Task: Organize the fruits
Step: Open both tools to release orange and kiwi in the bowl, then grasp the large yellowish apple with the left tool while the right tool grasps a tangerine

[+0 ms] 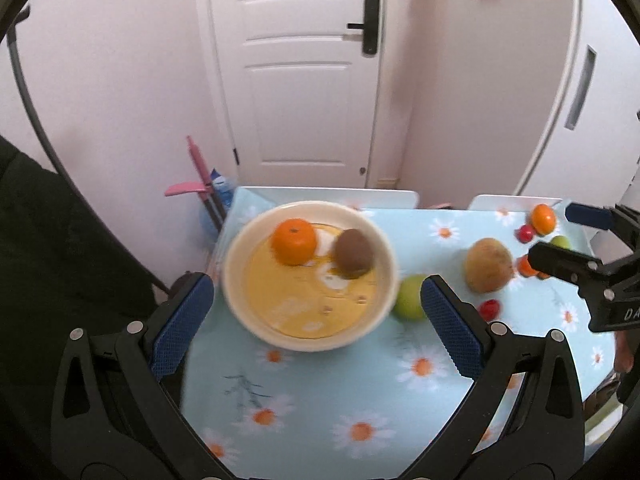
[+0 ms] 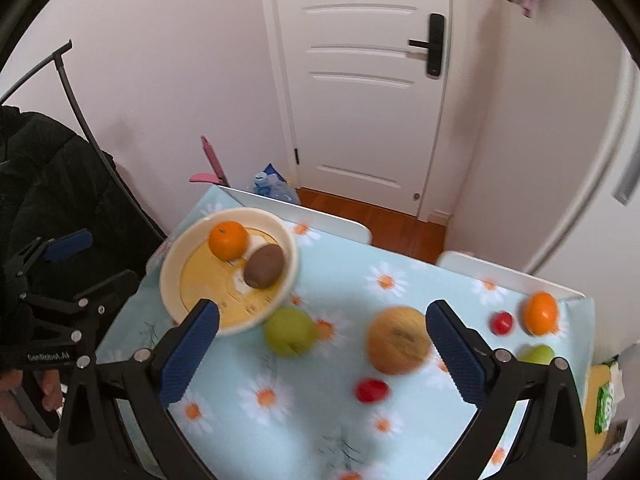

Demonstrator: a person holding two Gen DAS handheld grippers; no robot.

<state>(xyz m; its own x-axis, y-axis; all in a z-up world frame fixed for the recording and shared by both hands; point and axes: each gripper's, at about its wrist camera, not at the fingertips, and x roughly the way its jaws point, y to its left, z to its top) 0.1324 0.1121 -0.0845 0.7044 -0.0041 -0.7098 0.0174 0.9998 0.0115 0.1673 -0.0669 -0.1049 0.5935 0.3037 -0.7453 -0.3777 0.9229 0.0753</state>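
Both hand-held grippers, left (image 1: 316,316) and right (image 2: 322,344), gape empty above the bowl (image 1: 256,320) and green apple (image 2: 289,331).

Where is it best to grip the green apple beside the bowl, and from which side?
Probably across the widest middle of the green apple, coming from above with the open right gripper. It sits upright, close to the bowl, so its other sides are freer.

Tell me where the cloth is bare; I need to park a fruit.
Free: near edge in front of the bowl, between both grippers. Also behind the green apple, toward the white chairs. Crowded: right side around the pear and orange.
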